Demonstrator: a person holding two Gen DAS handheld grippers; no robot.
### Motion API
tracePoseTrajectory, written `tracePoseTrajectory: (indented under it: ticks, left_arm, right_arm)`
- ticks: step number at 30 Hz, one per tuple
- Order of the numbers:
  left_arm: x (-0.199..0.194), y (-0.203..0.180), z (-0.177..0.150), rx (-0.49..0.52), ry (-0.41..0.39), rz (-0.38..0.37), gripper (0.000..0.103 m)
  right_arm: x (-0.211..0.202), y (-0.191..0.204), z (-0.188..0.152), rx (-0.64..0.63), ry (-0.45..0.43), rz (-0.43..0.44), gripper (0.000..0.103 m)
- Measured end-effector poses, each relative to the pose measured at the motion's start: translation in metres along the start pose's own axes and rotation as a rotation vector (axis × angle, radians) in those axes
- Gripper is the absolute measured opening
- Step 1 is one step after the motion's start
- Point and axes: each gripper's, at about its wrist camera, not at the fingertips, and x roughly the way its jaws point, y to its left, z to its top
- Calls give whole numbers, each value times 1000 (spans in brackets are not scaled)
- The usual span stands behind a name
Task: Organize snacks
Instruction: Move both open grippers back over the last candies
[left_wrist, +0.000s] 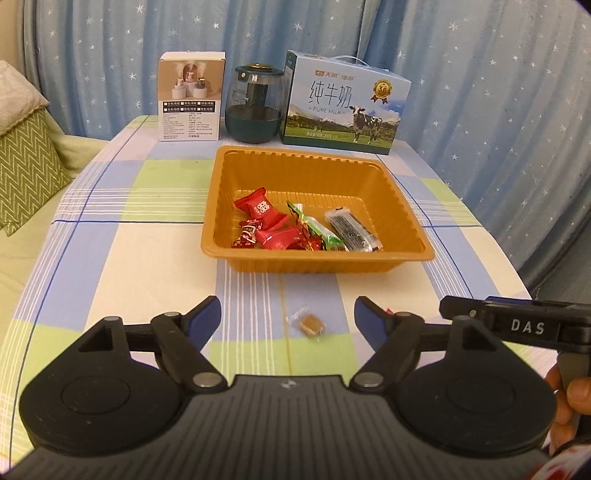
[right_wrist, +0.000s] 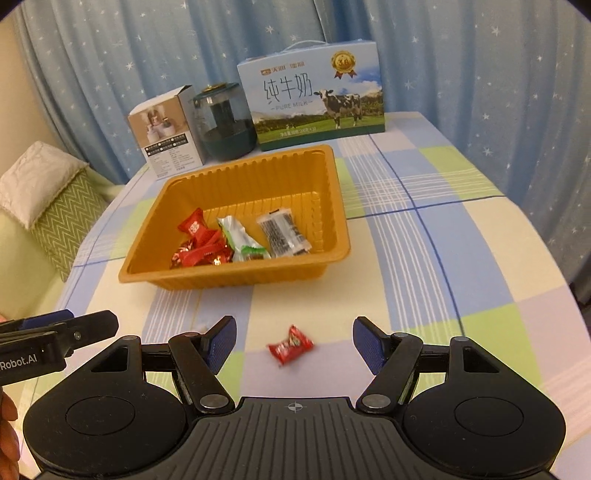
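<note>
An orange plastic tray (left_wrist: 406, 236) (right_wrist: 332, 192) sits mid-table and holds several wrapped snacks: red candies (left_wrist: 264, 212) (right_wrist: 194, 226), a green packet (left_wrist: 319, 229) (right_wrist: 240, 236) and a clear black-printed packet (left_wrist: 352, 229) (right_wrist: 282, 230). My left gripper (left_wrist: 288, 321) stands open above the cloth, and a small brown candy in clear wrap (left_wrist: 308, 322) lies on the table between its blue pads, untouched. My right gripper (right_wrist: 294, 343) is open too, with a red wrapped candy (right_wrist: 290, 344) lying on the table between its fingers, not pressed.
At the table's back stand a white product box (left_wrist: 190, 98) (right_wrist: 166, 133), a dark green glass jar (left_wrist: 255, 105) (right_wrist: 225, 122) and a blue milk carton (left_wrist: 343, 105) (right_wrist: 314, 103). Blue starred curtains hang behind. A green cushioned seat (left_wrist: 26, 166) is at the left.
</note>
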Motion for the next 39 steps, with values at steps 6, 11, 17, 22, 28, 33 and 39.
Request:
tracePoseTrajectory:
  ticks: [6, 11, 17, 22, 28, 33, 39]
  left_arm:
    - [-20, -6, -17, 3, -8, 7, 82]
    - [-31, -2, -28, -17, 1, -13, 82]
    - [-39, 2, -39, -33, 8, -10, 82]
    - [-36, 5, -43, -46, 23, -5, 82]
    - [-23, 7, -44, -55, 52, 9, 82]
    - [-8, 14, -44, -72, 62, 25, 82]
    - [11, 22, -44, -88, 51, 65, 83]
  right_arm:
    - [-25, 3, -14, 8, -22, -7, 70]
    - [-36, 4, -27, -18, -27, -19, 70]
    - [-38, -4, -43, -12, -9, -40, 70]
    - [-34, -9, -50, -7, 2, -43, 70]
    - [-19, -9, -53, -12, -4, 0, 70]
    - [2, -7, -53, -8, 7, 11, 69]
    - [30, -7, -46, 27, 5, 21, 69]
